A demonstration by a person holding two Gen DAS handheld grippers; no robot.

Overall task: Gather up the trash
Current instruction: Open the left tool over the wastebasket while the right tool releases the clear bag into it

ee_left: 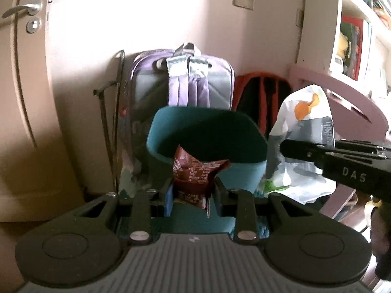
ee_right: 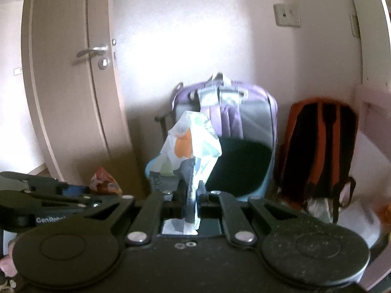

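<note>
My left gripper (ee_left: pixel 193 195) is shut on a crumpled brown snack wrapper (ee_left: pixel 195 173) and holds it just in front of the open teal trash bin (ee_left: pixel 246 173). My right gripper (ee_right: pixel 189 197) is shut on a white plastic bag with orange and grey print (ee_right: pixel 188 146); it holds the bag up in front of the bin (ee_right: pixel 264 183), left of its dark opening. The same bag (ee_left: pixel 305 131) shows in the left wrist view to the right of the bin, with the right gripper's body (ee_left: pixel 342 161) beside it. The left gripper's body (ee_right: pixel 48 202) shows at the lower left of the right wrist view.
A purple and grey backpack (ee_left: pixel 185 83) leans on the wall behind the bin, with an orange and black backpack (ee_right: pixel 320 151) to its right. A closed door (ee_right: pixel 73 85) is on the left. Another reddish wrapper (ee_right: pixel 105 180) lies on the floor by the door. Shelves (ee_left: pixel 354 36) stand at right.
</note>
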